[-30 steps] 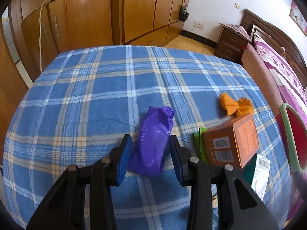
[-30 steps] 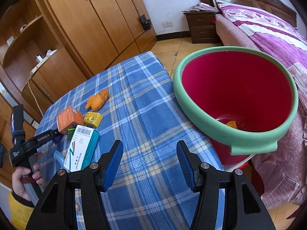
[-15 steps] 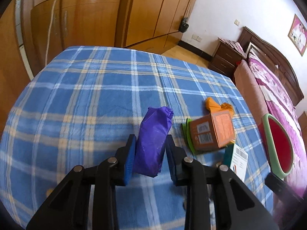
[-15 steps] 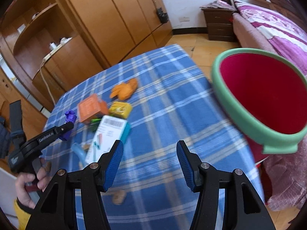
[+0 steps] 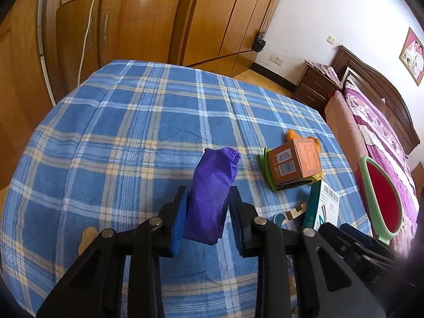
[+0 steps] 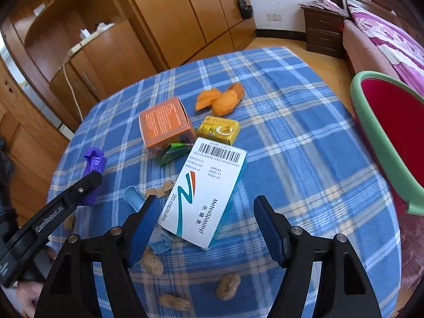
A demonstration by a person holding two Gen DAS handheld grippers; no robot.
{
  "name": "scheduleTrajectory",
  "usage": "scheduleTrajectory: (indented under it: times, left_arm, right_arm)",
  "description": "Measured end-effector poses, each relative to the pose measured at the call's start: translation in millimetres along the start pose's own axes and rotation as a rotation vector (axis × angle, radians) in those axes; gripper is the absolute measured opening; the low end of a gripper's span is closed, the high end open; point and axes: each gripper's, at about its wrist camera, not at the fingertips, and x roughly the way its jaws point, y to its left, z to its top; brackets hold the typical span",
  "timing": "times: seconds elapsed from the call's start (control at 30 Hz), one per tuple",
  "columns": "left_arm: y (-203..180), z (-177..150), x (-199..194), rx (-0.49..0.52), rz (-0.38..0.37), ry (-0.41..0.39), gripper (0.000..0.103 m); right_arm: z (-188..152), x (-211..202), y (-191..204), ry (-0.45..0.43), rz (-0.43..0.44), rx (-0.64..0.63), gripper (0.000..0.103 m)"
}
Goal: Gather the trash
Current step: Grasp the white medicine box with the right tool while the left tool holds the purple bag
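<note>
My left gripper (image 5: 208,218) is shut on a crumpled purple wrapper (image 5: 212,188) and holds it above the blue plaid tablecloth (image 5: 132,137); it also shows in the right wrist view (image 6: 94,163). My right gripper (image 6: 205,228) is open and empty, hovering over a white and teal capsule box (image 6: 205,188). Around it lie an orange box (image 6: 165,124), a yellow box (image 6: 218,129), orange peel (image 6: 222,96), a green packet (image 6: 173,152) and peanut shells (image 6: 228,287). The red bin with a green rim (image 6: 384,143) stands at the table's right edge.
Wooden wardrobes (image 5: 159,18) stand behind the table. A bed (image 5: 384,137) and a nightstand (image 5: 315,87) lie to the right beyond the bin. A light blue scrap (image 6: 133,198) and small tan pieces (image 6: 161,189) lie near the capsule box.
My left gripper closed on the purple wrapper and lifted it. My right gripper swung left from the bin to above the capsule box.
</note>
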Motion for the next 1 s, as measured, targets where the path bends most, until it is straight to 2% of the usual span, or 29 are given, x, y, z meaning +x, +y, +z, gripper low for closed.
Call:
scheduleTrajectory:
  times: [0.2,0.43,0.53,0.77,1.0]
  left_arm:
    - [2.2,-2.7,2.0,-0.007,-0.016,0.005,0.031]
    - [1.8,-4.9,-3.0,-0.010,-0.025,-0.001,0.031]
    - [-0.2,-7.5,-6.7,-0.008,-0.031,0.000,0.031]
    - [-10.7,-11.1,-15.3,-0.002,-0.061,0.002,0.031]
    - [-29.3,-12.8,-26.7,0.025,-0.099,-0.004,0.031]
  right_arm:
    - [-0.9,15.7,6.8,0.033,-0.036,0.003,0.074]
    - [-2.1,20.8,13.4,0.013,-0.084,-0.051,0.074]
    - [-4.8,19.6,12.7,-0.008,-0.087,-0.073,0.068]
    - [-9.8,5.8,0.1,-0.038,-0.039,-0.061,0.058]
    - [-9.8,-29.8,-15.0,-0.127,0.009,-0.036,0.058]
